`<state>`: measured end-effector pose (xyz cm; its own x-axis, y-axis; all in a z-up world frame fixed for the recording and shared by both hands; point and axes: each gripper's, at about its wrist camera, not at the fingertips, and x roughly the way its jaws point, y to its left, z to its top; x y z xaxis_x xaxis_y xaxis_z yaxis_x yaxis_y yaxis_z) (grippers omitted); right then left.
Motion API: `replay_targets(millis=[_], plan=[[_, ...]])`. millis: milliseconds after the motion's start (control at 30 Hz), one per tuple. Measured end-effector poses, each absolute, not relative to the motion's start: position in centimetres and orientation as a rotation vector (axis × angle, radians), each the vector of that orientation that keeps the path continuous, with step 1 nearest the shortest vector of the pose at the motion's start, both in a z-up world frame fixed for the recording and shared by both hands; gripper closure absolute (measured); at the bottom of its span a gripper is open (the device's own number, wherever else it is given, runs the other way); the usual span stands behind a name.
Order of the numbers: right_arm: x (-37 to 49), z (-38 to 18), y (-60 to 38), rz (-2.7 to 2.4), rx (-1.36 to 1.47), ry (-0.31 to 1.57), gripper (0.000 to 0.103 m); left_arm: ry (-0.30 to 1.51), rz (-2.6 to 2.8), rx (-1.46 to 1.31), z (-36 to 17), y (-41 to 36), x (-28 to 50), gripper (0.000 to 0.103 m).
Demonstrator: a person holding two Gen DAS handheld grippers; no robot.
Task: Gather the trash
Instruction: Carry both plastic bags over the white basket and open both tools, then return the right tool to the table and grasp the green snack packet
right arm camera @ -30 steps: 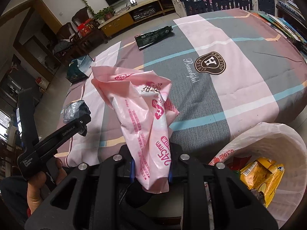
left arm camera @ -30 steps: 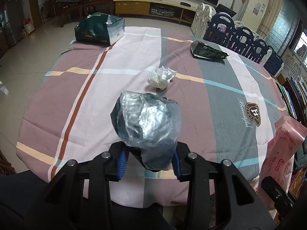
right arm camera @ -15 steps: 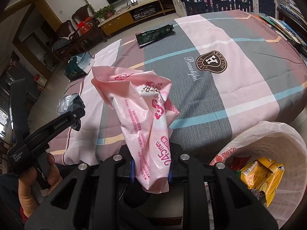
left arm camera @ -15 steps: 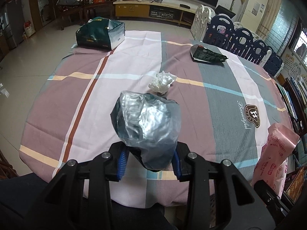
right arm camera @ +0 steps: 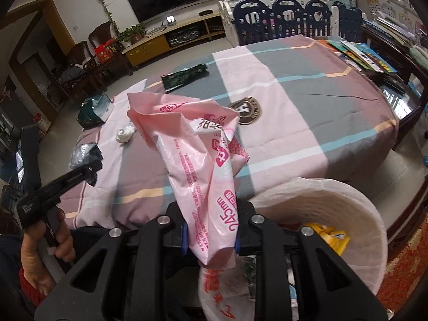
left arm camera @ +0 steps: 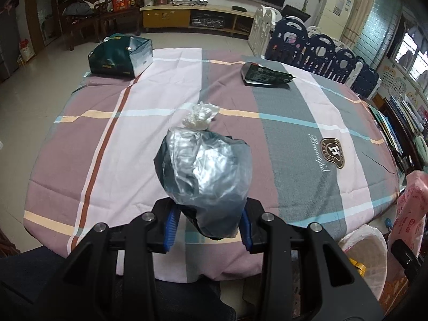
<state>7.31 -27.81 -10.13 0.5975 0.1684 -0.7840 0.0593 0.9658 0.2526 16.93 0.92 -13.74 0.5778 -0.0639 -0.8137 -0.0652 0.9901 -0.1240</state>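
Observation:
My left gripper (left arm camera: 207, 226) is shut on a crumpled silver and dark plastic bag (left arm camera: 204, 179), held above the near edge of the table. The right wrist view shows the same bag (right arm camera: 84, 155) at the left. My right gripper (right arm camera: 211, 236) is shut on a crumpled pink plastic wrapper (right arm camera: 199, 160) with red print, held over the near rim of a white-lined trash bin (right arm camera: 347, 208) below the table edge. The bin (left arm camera: 366, 251) also shows at lower right in the left wrist view, beside the pink wrapper (left arm camera: 409, 214). A white crumpled tissue (left arm camera: 200, 116) lies mid-table.
A dark green snack packet (left arm camera: 263, 76) lies far right on the checked tablecloth (left arm camera: 294, 133), and a dark green box (left arm camera: 120, 57) sits at the far left edge. Yellow wrappers (right arm camera: 327, 236) lie inside the bin. Books (right arm camera: 361, 53) and plastic chairs (right arm camera: 281, 18) border the table's far right.
My right gripper has swung right with the pink wrapper, bringing the bin closer beneath it. The left gripper has stayed almost still, its view tipping up slightly.

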Motion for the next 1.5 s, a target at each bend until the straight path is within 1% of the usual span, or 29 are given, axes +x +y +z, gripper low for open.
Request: replay_targets(millis=[100, 200, 233, 300, 367, 400, 433, 567, 633, 667, 700, 767, 833, 967, 1100, 1300, 1400, 1500], plan=[[5.2, -11.7, -30.7, -0.007, 0.268, 0.994, 0.079, 0.943, -0.07, -0.101, -13.1, -0.9, 16.4, 0.065], [3.3, -15.5, -33.0, -0.062, 0.308, 1.12, 0.077, 0.943, -0.16, -0.061, -12.8, -3.0, 15.6, 0.065], [2.8, -16.9, -33.6, -0.08, 0.319, 1.175, 0.075, 0.947, -0.207, -0.05, -12.7, -3.9, 15.2, 0.065], [1.9, -19.3, -34.6, -0.118, 0.369, 1.257, 0.064, 0.956, -0.29, -0.036, -12.6, -5.6, 14.4, 0.065], [1.0, -19.8, -36.1, -0.149, 0.459, 1.23, 0.044, 0.97, -0.416, -0.036, -12.5, -7.7, 13.3, 0.065], [0.6, -19.4, -37.0, -0.166, 0.501, 1.194, 0.04, 0.977, -0.479, -0.041, -12.5, -8.7, 12.7, 0.065], [0.3, -18.7, -37.9, -0.19, 0.532, 1.151, 0.038, 0.984, -0.548, -0.044, -12.5, -9.8, 12.0, 0.065], [-0.8, -15.5, -40.9, -0.298, 0.547, 0.997, 0.034, 1.018, -0.785, -0.006, -13.1, -13.9, 9.3, 0.065], [-1.2, -14.4, -42.0, -0.341, 0.544, 0.943, 0.033, 1.071, -0.909, 0.031, -14.1, -16.0, 7.9, 0.063], [-1.4, -14.0, -42.4, -0.354, 0.548, 0.925, 0.033, 1.094, -0.949, 0.063, -14.6, -16.8, 7.1, 0.054], [-1.6, -13.9, -42.7, -0.364, 0.555, 0.912, 0.033, 1.122, -0.977, 0.115, -15.3, -17.8, 6.2, 0.031], [-1.9, -14.0, -43.3, -0.385, 0.572, 0.901, 0.032, 1.129, -0.942, 0.204, -16.1, -18.9, 5.0, 0.008], [-1.9, -14.3, -43.7, -0.398, 0.595, 0.903, 0.032, 1.124, -0.906, 0.245, -16.5, -19.0, 4.9, 0.008], [-1.3, -14.4, -43.6, -0.389, 0.621, 0.917, 0.032, 1.105, -0.729, 0.162, -15.4, -15.5, 8.1, 0.008], [1.7, -14.1, -41.2, -0.31, 0.598, 0.938, 0.032, 1.037, -0.352, 0.072, -13.7, -8.8, 12.4, 0.008], [11.2, -13.6, -32.7, -0.068, 0.508, 0.941, 0.032, 0.982, 0.119, -0.032, -13.2, 0.7, 15.5, 0.008], [17.3, -12.9, -28.1, 0.033, 0.459, 0.916, 0.032, 0.948, 0.211, -0.138, -12.9, 3.8, 16.0, 0.008], [23.6, -12.6, -24.5, 0.114, 0.478, 0.9, 0.032, 0.919, 0.259, -0.191, -13.3, 5.2, 16.5, 0.008]])
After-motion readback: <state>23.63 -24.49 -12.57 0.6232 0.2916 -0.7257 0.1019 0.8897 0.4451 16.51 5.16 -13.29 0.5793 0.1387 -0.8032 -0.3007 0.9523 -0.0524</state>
